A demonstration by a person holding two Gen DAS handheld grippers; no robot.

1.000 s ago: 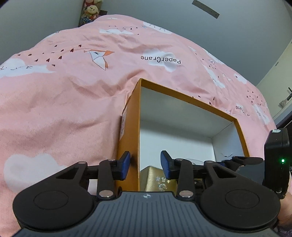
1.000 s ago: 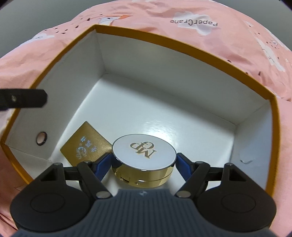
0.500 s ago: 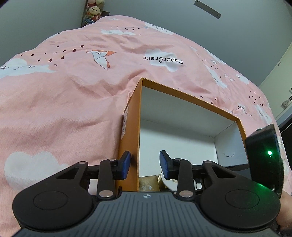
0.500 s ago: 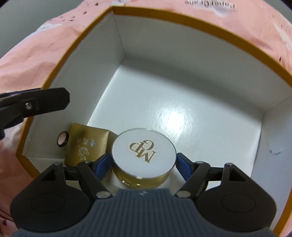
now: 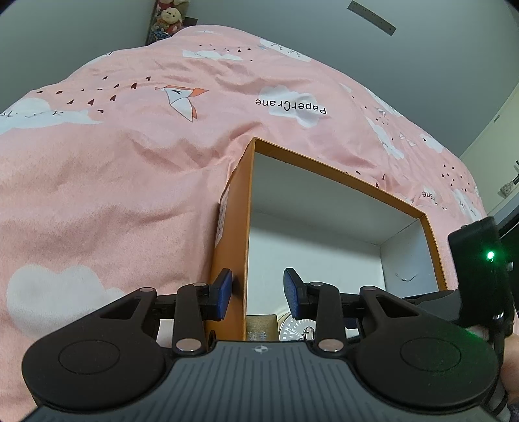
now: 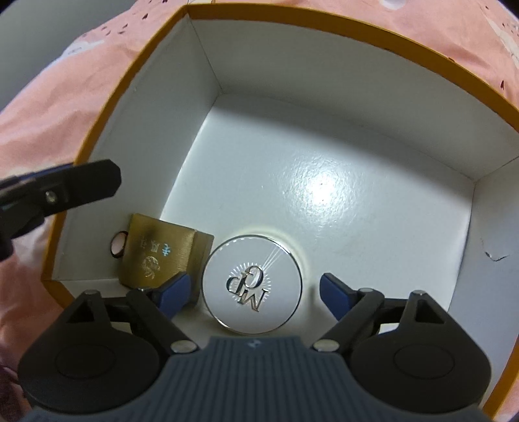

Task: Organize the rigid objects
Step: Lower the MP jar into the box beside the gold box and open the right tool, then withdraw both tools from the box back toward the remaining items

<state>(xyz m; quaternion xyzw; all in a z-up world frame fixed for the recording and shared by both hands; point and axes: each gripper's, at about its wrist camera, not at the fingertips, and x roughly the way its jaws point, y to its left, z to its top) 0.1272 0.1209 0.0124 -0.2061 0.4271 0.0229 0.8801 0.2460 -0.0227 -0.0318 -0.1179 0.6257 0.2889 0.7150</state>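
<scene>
An orange box (image 6: 97, 126) with a white inside lies on the pink bed cover; it also shows in the left wrist view (image 5: 241, 207). On its floor rests a round gold jar with a white "MP" lid (image 6: 252, 285), next to a small gold box (image 6: 162, 251). My right gripper (image 6: 254, 287) is open above the jar, its pads apart from the lid's sides. My left gripper (image 5: 258, 289) straddles the box's left wall, its blue pads standing off both faces of the wall. The jar (image 5: 296, 329) and gold box (image 5: 261, 326) peek out behind it.
The box has a small round hole (image 6: 118, 248) in its left wall. The pink "PaperCrane" bed cover (image 5: 129, 162) surrounds the box. Stuffed toys (image 5: 168, 18) sit at the far end. The right gripper's body (image 5: 476, 276) shows at the right of the left view.
My right gripper lowered the round jar onto the box floor beside the gold box and opened off it. My left gripper stayed at the box's left wall.
</scene>
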